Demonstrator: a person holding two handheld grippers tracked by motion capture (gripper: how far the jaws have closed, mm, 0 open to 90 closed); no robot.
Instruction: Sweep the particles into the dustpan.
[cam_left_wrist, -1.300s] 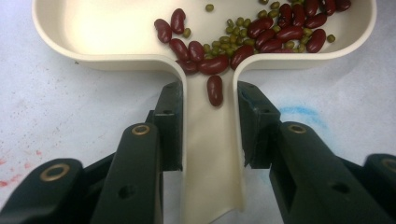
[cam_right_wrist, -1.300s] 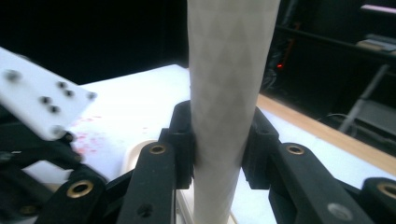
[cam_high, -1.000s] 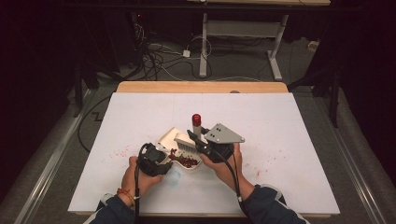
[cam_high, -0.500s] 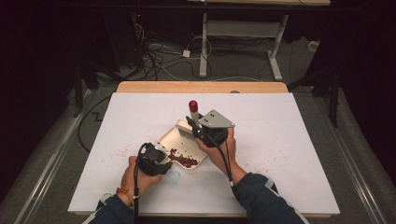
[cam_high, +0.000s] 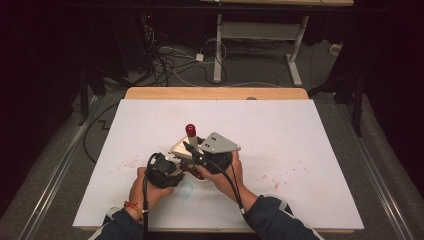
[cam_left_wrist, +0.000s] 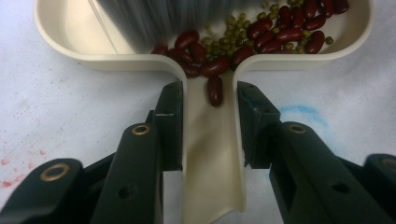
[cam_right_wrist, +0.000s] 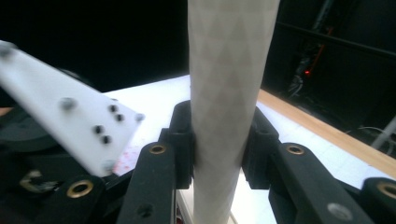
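A cream dustpan (cam_left_wrist: 116, 58) lies on the white table sheet, with red kidney beans (cam_left_wrist: 275, 30) and small green beans piled near its neck. My left gripper (cam_left_wrist: 210, 121) is shut on the dustpan handle (cam_left_wrist: 212, 168), where one red bean rests. Grey brush bristles (cam_left_wrist: 154, 18) stand inside the pan. My right gripper (cam_right_wrist: 218, 144) is shut on the pale brush handle (cam_right_wrist: 229, 93), which stands upright. In the high view the left gripper (cam_high: 165, 170) and right gripper (cam_high: 200, 156) sit close together over the dustpan (cam_high: 179, 146), and the brush's red tip (cam_high: 190, 130) points up.
The white sheet (cam_high: 300, 130) covers the table and carries red stains (cam_high: 280, 180) right of the hands and left (cam_high: 127, 162) of them, plus a faint blue mark (cam_high: 186, 190). A wooden table edge (cam_high: 215, 93) runs along the back. Cables and a desk frame lie on the floor beyond.
The right gripper with the brush first shifted away from the person, then came back nearer and to the left, closer to the left gripper. The left gripper and the dustpan stayed put.
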